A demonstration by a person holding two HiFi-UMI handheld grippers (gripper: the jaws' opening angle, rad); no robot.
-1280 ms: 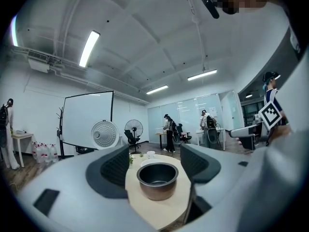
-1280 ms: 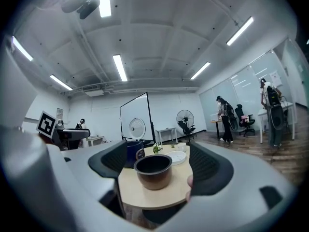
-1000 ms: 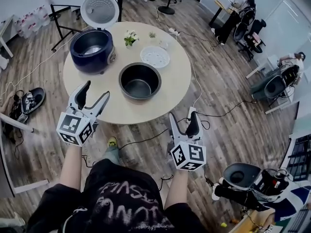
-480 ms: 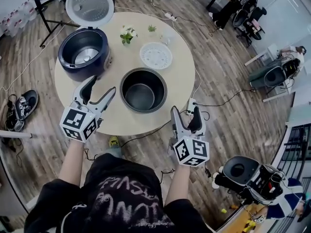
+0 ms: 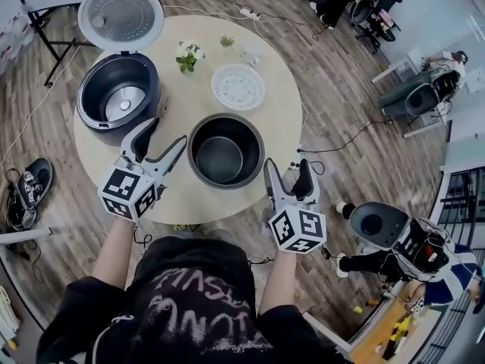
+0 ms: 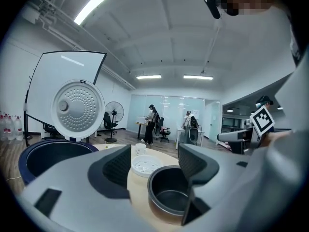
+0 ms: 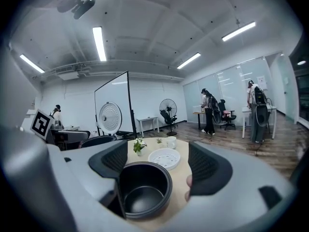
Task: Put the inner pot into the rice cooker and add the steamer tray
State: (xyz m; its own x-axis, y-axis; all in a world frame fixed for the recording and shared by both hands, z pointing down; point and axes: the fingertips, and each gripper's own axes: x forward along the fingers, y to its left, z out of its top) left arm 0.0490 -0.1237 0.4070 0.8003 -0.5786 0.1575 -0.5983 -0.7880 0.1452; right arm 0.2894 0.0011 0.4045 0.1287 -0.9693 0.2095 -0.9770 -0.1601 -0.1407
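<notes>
Pot [image 5: 226, 150] near table [image 5: 280, 120] front edge

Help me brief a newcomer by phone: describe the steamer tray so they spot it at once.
Start at the round wooden table. Beyond the black inner pot near its front edge, right of the small potted plant, lies the steamer tray. It is the only shallow white dish dotted with holes; the pot is deep and dark.
</notes>
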